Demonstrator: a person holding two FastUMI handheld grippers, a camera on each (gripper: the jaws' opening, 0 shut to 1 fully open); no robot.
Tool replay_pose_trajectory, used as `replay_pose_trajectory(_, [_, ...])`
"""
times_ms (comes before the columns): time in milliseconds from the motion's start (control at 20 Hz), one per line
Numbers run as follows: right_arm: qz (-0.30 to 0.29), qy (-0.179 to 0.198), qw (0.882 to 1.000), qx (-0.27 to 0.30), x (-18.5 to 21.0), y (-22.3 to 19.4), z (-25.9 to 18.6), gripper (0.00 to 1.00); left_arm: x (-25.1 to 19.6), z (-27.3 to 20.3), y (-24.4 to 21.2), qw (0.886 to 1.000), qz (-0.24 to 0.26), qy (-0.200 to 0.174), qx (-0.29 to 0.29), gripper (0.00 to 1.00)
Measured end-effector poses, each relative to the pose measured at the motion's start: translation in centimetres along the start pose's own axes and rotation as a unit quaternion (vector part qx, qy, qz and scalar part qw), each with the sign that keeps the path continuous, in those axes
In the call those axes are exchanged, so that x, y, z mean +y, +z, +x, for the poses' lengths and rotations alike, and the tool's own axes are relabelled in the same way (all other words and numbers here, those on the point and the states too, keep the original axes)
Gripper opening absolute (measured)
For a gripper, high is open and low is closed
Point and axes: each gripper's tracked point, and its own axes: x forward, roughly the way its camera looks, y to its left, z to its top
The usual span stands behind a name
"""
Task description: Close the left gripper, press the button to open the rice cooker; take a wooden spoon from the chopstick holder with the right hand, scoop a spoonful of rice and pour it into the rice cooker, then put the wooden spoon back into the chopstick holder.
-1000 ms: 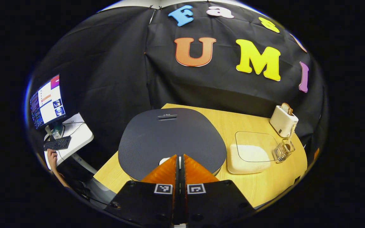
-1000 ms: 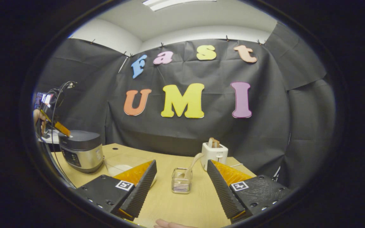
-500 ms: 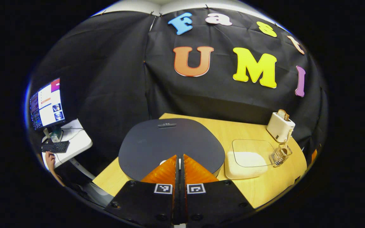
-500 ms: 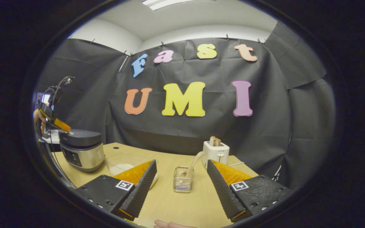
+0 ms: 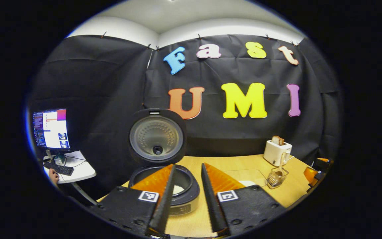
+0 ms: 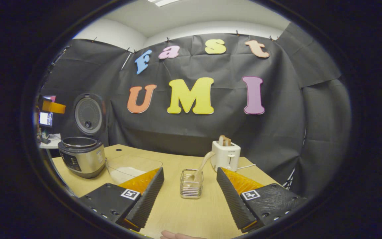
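Note:
The rice cooker (image 5: pixel 181 199) stands with its lid (image 5: pixel 156 136) swung upright, and a little white rice shows in the pot. My left gripper (image 5: pixel 187 166) is open, held back from the cooker's front rim with nothing between its fingers. In the right gripper view the cooker (image 6: pixel 81 156) sits at the far left with its lid (image 6: pixel 88 114) up, and the left gripper (image 6: pixel 53 107) hovers left of the lid. A wooden spoon (image 6: pixel 202 166) leans in the wire chopstick holder (image 6: pixel 191 187), straight ahead of my open right gripper (image 6: pixel 189 170), which is short of it.
A clear container of rice (image 6: pixel 129 169) lies between the cooker and the holder. A white toaster (image 6: pixel 225 154) with bread stands behind the holder. A monitor and keyboard on a side desk (image 5: pixel 68 167) sit left of the table. A fingertip (image 6: pixel 174 235) shows at the bottom edge.
The cooker lid has sprung from shut to upright. My left gripper has pulled back off the lid and gone from shut to open. The right gripper has hardly moved.

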Motion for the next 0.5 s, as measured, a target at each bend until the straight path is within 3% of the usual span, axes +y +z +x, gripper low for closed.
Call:
replay_pose_trajectory(100, [0.005,0.008,1.000,0.004,-0.1,0.2,0.7,0.96,-0.5,-0.4,-1.1,1.000,0.010,-0.005,-0.001,0.78])
replay_pose_trajectory(200, [0.010,-0.007,1.000,0.004,-1.3,0.6,1.5,0.95,-0.6,-0.6,-2.2,1.000,0.022,0.005,-0.001,0.80])
replay_pose_trajectory(250, [0.012,-0.018,1.000,0.001,-2.0,0.8,2.2,0.95,-0.9,-0.6,-2.7,1.000,0.027,0.008,-0.003,0.91])
replay_pose_trajectory(300, [0.010,-0.023,1.000,0.003,-2.4,1.0,2.8,0.96,-1.2,-0.7,-3.4,1.000,0.029,0.009,-0.002,0.90])
replay_pose_trajectory(350, [0.005,-0.028,1.000,0.005,-2.7,0.9,3.5,0.95,-1.7,-0.6,-3.9,0.999,0.032,0.007,-0.002,0.96])
replay_pose_trajectory(500, [-0.004,-0.043,0.999,0.007,-4.2,1.3,5.1,0.96,-2.5,-1.1,-4.1,0.999,0.027,0.000,-0.018,0.95])
